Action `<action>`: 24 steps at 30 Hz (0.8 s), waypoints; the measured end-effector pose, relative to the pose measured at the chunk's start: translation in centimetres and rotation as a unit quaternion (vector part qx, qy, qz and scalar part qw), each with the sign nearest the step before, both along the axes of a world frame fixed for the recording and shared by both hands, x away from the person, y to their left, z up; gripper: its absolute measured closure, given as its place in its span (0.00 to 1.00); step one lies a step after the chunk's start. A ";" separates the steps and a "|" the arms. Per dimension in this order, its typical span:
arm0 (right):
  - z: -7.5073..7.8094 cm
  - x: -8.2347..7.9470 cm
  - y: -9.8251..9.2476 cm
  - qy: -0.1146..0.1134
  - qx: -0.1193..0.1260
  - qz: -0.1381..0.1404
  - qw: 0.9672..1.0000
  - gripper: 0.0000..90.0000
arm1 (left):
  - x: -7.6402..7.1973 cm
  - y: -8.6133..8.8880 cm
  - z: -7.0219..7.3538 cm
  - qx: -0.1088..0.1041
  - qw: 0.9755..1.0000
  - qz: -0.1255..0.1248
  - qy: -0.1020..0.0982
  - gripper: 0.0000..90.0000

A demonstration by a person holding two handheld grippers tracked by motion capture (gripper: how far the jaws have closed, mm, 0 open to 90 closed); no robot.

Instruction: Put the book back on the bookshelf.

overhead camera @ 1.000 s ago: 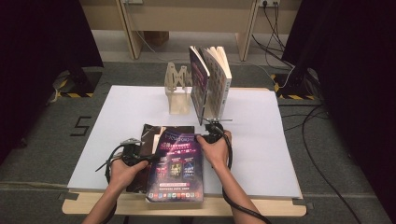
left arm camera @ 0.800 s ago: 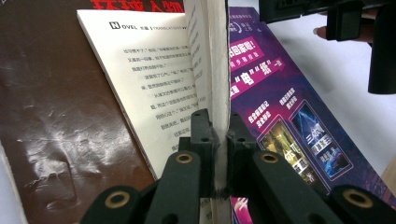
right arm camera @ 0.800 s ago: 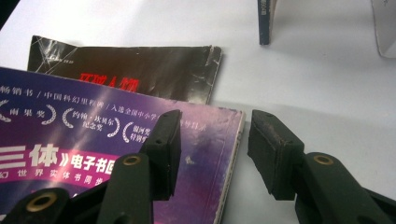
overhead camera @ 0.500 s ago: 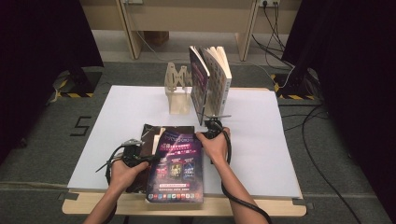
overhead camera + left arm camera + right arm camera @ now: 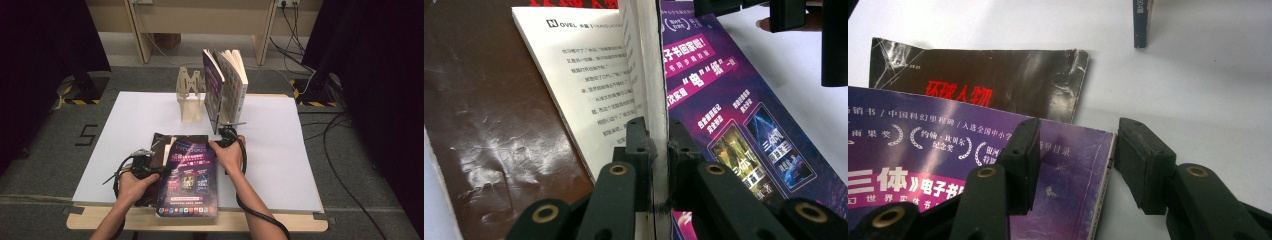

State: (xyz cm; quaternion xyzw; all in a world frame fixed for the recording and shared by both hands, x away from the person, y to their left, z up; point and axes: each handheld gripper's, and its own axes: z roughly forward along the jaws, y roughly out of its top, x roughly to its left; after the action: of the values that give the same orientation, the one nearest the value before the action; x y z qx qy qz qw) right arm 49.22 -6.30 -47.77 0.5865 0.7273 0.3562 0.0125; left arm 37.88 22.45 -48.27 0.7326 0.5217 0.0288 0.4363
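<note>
Purple book pinched by its cover edge in left gripper, lifted for opening; right gripper wide, straddling far corner, steadying.

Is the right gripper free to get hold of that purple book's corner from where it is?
Probably yes: the right gripper stands open astride the purple book at its far right corner, with bare table beside it and nothing between.

The purple book covers most of the dark magazine beneath it; its small cover print is unreadable from above, and the table hides its underside
</note>
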 end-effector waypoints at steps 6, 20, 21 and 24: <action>0.0 0.2 0.0 0.008 0.011 -0.003 1.000 0.58 | 0.1 0.0 -0.1 0.003 1.000 0.000 0.003 0.91; 0.9 0.3 -0.5 0.025 0.073 -0.021 0.997 0.64 | 0.2 0.3 -0.1 0.010 1.000 0.001 0.008 0.90; 0.9 0.3 -0.5 0.024 0.077 -0.022 0.996 0.64 | 0.1 0.3 -0.1 0.010 1.000 0.000 0.007 0.90; 0.7 0.2 -0.6 0.024 0.077 -0.024 0.996 0.65 | 0.2 0.3 -0.1 0.010 1.000 0.001 0.008 0.90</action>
State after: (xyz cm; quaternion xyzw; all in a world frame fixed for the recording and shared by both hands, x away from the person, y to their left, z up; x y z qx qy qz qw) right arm 49.40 -6.89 -47.09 0.6110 0.6836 0.3969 -0.0415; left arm 38.03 22.74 -48.41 0.7366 0.5253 0.0284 0.4249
